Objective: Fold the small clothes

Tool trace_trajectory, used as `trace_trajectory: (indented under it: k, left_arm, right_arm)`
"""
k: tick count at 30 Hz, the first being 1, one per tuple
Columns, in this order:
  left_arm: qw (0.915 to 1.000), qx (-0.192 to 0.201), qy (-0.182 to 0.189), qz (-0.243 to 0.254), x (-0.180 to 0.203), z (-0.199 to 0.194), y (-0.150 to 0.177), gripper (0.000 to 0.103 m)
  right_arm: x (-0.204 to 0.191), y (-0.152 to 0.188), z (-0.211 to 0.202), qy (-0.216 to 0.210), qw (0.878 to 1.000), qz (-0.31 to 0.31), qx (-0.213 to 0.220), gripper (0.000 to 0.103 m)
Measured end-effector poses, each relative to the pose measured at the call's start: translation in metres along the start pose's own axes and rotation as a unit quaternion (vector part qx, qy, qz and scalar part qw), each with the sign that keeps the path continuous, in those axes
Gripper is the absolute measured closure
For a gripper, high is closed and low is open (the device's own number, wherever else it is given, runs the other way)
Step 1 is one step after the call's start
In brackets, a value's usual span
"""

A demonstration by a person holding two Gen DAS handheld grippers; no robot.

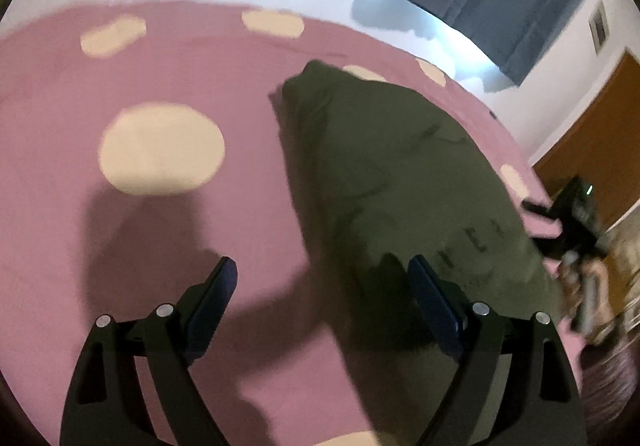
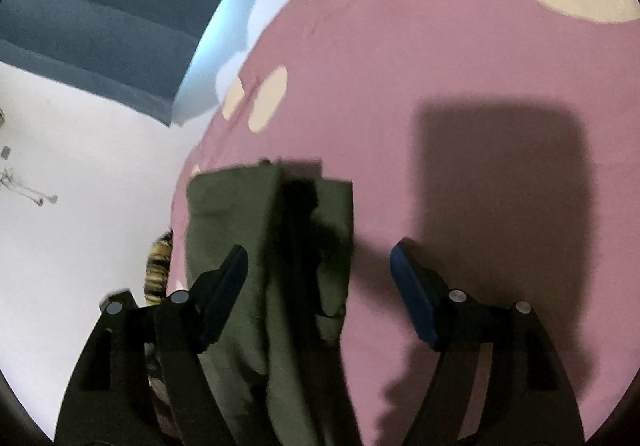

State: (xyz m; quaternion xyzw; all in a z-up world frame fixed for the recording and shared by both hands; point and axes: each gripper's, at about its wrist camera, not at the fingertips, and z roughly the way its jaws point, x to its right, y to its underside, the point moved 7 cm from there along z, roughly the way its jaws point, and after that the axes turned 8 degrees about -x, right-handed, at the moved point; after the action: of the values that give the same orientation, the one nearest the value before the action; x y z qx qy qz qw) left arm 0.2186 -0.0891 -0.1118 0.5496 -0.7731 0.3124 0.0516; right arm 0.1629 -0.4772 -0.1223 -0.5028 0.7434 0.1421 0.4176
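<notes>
Grippers between folds: my left gripper (image 1: 322,290) and right gripper (image 2: 320,268) both gape wide and empty over the olive garment (image 1: 404,182) lying on the pink spotted sheet (image 1: 160,246); I should pinch one edge cleanly, lifting evenly.

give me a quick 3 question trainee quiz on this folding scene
1. True or false: the right gripper is clamped on the olive garment.
2. What pattern does the pink bedspread carry? A) stripes B) cream spots C) checks
3. Fill in: the left gripper has its jaws ____.

Key: 1 false, both its pads stand apart with the cloth lying loose below them; 2 B; 3 open, over the garment's edge and the bedspread.
</notes>
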Motion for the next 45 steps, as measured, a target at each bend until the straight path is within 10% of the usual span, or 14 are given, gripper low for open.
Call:
trace_trajectory:
  k: [8, 12, 15, 21, 40, 45]
  left_arm:
    - [0.9987, -0.026, 0.040, -0.016, 0.006, 0.034, -0.037, 0.016]
    - [0.9985, -0.034, 0.041, -0.017, 0.005, 0.045, -0.055, 0.022]
    - [0.9987, -0.027, 0.043, 0.002, 0.015, 0.047, -0.061, 0.042]
    - [0.9993, -0.025, 0.001, 0.029, 0.023, 0.055, -0.070, 0.045]
    - [0.9988, -0.022, -0.014, 0.042, 0.025, 0.056, -0.071, 0.044]
    - [0.9991, -0.014, -0.005, 0.040, 0.026, 0.048, -0.068, 0.036]
  right_arm:
    - [-0.028, -0.016, 0.043, -0.007, 0.998, -0.045, -0.041, 0.023]
    - [-0.035, -0.019, 0.058, -0.024, 0.997, -0.048, -0.058, 0.059]
    - [-0.035, -0.015, 0.056, -0.025, 0.997, -0.056, -0.052, 0.071]
    - [-0.033, -0.005, 0.044, -0.049, 0.998, -0.047, -0.013, 0.080]
    - [-0.026, -0.004, 0.043, -0.068, 0.997, -0.029, -0.011, 0.079]
    - [-0.025, -0.003, 0.040, -0.055, 0.998, -0.021, -0.007, 0.053]
